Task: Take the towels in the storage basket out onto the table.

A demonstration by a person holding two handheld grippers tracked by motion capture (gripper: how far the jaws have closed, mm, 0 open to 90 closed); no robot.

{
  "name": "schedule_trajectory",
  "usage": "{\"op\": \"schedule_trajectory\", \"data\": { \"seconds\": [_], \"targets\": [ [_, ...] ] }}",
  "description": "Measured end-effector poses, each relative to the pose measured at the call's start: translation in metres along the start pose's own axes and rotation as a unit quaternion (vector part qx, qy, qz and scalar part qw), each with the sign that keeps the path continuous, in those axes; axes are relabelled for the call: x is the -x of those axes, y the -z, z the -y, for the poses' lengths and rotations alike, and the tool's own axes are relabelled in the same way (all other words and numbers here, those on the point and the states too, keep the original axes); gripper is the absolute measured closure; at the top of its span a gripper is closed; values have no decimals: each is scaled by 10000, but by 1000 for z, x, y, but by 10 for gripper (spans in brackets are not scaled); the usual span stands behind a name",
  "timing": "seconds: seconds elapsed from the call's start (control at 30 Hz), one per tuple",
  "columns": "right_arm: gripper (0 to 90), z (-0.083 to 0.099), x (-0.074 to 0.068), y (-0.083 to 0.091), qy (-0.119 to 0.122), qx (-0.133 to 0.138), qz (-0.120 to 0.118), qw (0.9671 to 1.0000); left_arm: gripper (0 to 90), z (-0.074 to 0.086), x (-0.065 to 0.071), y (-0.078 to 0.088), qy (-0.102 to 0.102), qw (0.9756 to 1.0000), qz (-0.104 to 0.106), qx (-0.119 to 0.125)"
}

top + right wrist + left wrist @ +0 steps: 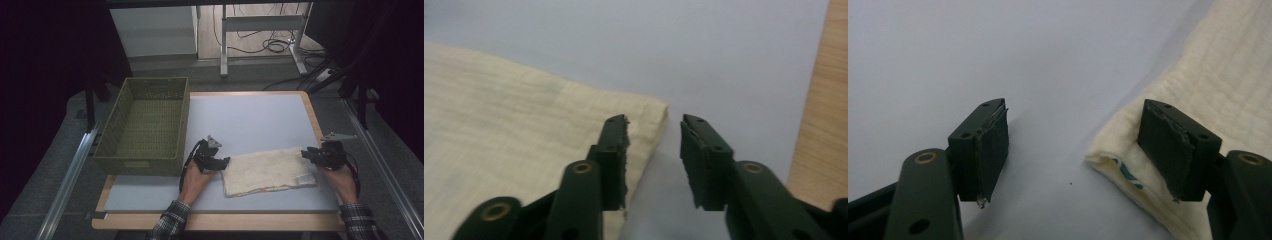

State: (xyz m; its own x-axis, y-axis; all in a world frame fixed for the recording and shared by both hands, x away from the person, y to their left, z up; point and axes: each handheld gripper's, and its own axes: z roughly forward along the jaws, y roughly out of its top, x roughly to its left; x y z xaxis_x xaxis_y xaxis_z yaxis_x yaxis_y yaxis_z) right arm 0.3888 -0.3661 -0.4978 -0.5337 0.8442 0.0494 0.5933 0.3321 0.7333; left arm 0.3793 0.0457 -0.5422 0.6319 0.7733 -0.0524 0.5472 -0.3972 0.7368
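Observation:
A cream folded towel lies flat on the pale mat near the table's front. My left gripper hovers at the towel's left end, jaws apart. In the left gripper view the towel's folded corner with a blue mark lies by the right-hand jaw, and nothing is pressed between the jaws of the left gripper. My right gripper is at the towel's far right corner. In the right gripper view the right gripper straddles the towel's edge with a gap between the pads, gripping nothing.
An empty olive woven basket stands on the table's left side, just left of my left hand. The wooden table edge runs close to the right gripper. Bare mat lies behind the towel. A white tag shows on the towel's front right.

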Motion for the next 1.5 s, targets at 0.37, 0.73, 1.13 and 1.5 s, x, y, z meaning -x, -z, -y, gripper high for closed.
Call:
{"op": "schedule_trajectory", "data": {
  "seconds": [0.37,0.73,1.13,1.5],
  "targets": [
    [393,7,-30,31,265,33,-236,9994,282,1,-1,0,23,10000,31,25],
    [316,9,-83,33,689,11,-662,9954,282,1,-1,0,43,10000,39,25],
    [352,5,-145,4,1207,-100,-1265,9845,282,1,-1,-1,47,10000,39,26],
    [458,-1,-202,-25,1570,-266,-1971,9674,282,1,-1,0,43,10000,47,26]
  ]
}}
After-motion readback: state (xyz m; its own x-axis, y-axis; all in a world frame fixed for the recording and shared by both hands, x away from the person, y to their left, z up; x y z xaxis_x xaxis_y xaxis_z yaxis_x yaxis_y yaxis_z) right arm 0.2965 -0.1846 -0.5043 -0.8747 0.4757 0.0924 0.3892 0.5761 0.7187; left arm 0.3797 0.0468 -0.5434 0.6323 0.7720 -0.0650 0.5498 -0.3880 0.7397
